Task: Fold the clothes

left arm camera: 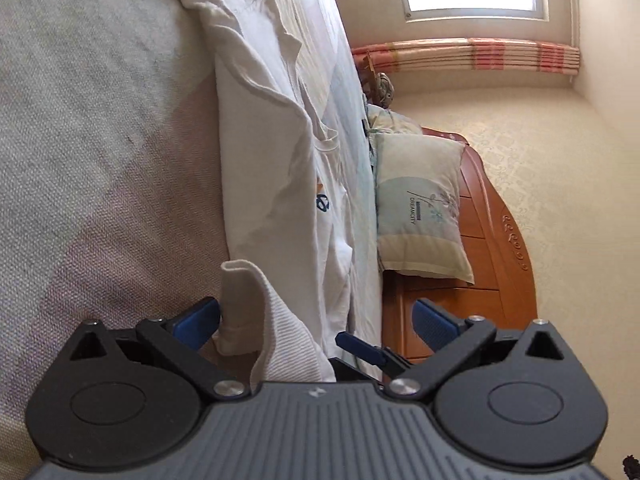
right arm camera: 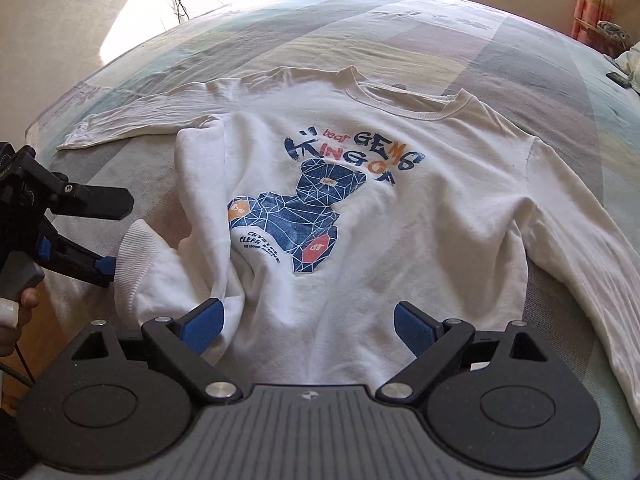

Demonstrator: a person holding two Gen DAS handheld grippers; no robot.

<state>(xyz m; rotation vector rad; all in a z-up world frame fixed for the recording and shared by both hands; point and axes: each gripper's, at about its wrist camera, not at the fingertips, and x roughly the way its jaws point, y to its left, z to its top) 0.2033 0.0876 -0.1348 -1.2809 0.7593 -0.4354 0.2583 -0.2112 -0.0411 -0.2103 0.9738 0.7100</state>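
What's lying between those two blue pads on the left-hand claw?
In the left wrist view, the sweatshirt's ribbed cuff stands between the open pads of the left gripper; neither pad visibly pinches it.

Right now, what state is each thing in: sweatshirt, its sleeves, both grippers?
Sweatshirt: face up on the bed, unfolded.
Sleeve by the left gripper: folded in, cuff bunched.
Other sleeve: stretched out.
Left gripper: open, cuff between its fingers.
Right gripper: open over the hem.
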